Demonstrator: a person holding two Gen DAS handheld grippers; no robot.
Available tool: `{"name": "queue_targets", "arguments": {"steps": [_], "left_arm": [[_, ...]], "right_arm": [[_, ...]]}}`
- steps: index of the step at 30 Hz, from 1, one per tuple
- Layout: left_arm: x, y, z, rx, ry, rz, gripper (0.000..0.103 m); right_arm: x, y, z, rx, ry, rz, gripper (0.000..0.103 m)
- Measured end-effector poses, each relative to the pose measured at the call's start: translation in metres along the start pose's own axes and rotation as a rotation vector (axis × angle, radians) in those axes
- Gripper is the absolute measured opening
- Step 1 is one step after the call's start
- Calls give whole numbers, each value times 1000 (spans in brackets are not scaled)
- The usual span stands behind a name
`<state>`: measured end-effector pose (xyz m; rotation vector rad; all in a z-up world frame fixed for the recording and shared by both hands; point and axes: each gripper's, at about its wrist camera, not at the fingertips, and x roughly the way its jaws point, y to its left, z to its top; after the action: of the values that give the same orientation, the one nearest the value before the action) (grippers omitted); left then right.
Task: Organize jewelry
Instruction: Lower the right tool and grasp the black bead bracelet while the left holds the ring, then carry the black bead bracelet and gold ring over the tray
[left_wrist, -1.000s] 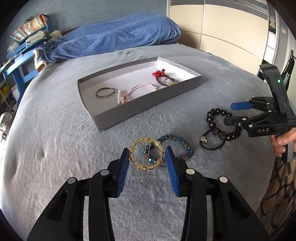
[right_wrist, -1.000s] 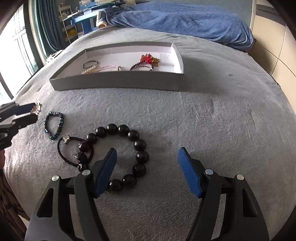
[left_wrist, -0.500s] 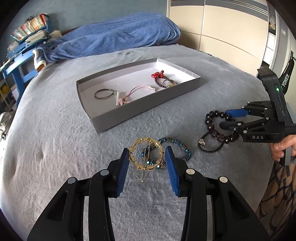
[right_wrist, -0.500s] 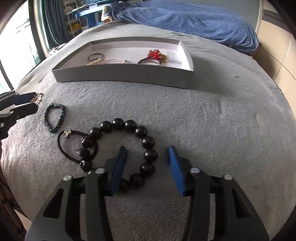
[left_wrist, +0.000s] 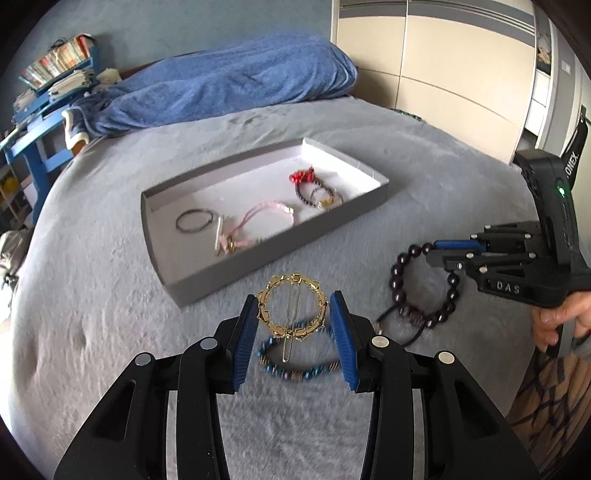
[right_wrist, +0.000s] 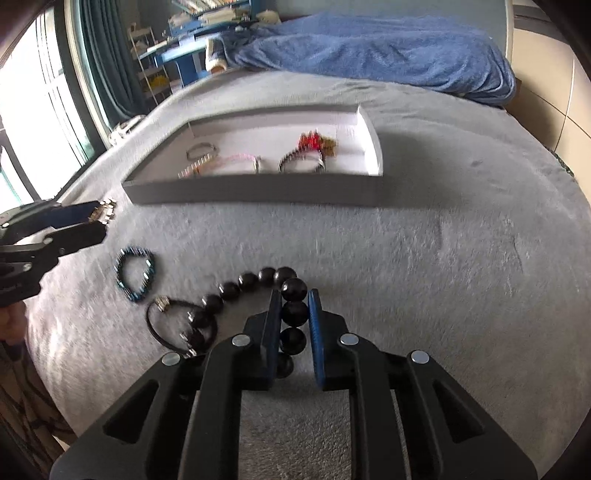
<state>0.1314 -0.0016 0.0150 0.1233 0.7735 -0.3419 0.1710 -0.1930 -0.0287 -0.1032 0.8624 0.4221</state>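
My left gripper is shut on a gold ring-shaped hair clip and holds it above the grey bedspread; the gripper also shows in the right wrist view. A blue beaded bracelet lies under it, also in the right wrist view. My right gripper is shut on a dark bead bracelet, also in the left wrist view. A black hair tie lies tangled with the beads. A grey tray holds several pieces of jewelry.
The tray's near wall stands between the grippers and its white floor. A blue duvet lies at the far side of the bed. A wardrobe stands at the right, blue shelves at the left.
My right gripper moved onto the dark bead bracelet and closed on it. My left gripper lifted the gold clip up off the blue bracelet and toward the tray.
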Motion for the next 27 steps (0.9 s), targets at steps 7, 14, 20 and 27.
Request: {"name": "queue_targets", "arguments": {"steps": [7,14,20,27], "left_arm": [[-2,3,24,-13,-36,18,41],[10,15,35,-42,-36,34,41],[20,21,43,-48,-38,40,41],[29,29,52,-54,-40,48,41]], "right_arm": [[-23,6,20,3,-96,38,14],[-45,7,44,10,-191,63,14],[-58,2,63,26,-254,72,14],[-66,3,81,22,-295,79,14]]}}
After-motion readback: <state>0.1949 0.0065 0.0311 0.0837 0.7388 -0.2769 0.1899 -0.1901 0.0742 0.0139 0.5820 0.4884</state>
